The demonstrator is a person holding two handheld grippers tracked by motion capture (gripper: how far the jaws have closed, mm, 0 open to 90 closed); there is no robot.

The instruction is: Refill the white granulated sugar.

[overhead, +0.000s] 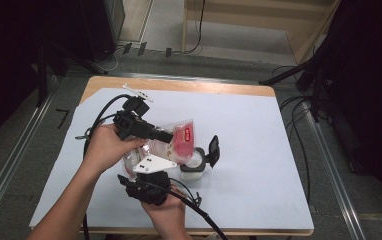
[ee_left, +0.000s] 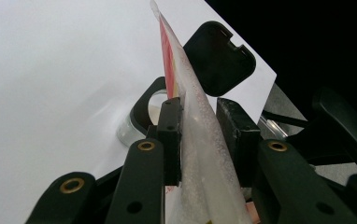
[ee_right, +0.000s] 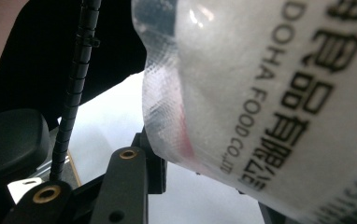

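Note:
A clear plastic food bag (overhead: 176,142) with a red label and white grains inside hangs tilted over the table, held between both grippers. My left gripper (overhead: 168,136) reaches in from the left, and its jaws pinch the bag (ee_left: 186,74) edge-on in the left gripper view (ee_left: 200,135). My right gripper (overhead: 151,172) comes from below with its grey plate on top. Its jaws close on the bag's lower part (ee_right: 270,93), which hides the right jaw (ee_right: 204,182). Below the bag stands a small clear jar (overhead: 194,169), with its black lid (overhead: 212,150) flipped open.
A white sheet (overhead: 259,150) covers the wooden table (overhead: 179,85). Black cables trail from both grippers off the near edge and left side. Dark stands and more cables lie on the floor around the table. The jar (ee_left: 139,119) and lid (ee_left: 218,58) sit just beyond the left jaws.

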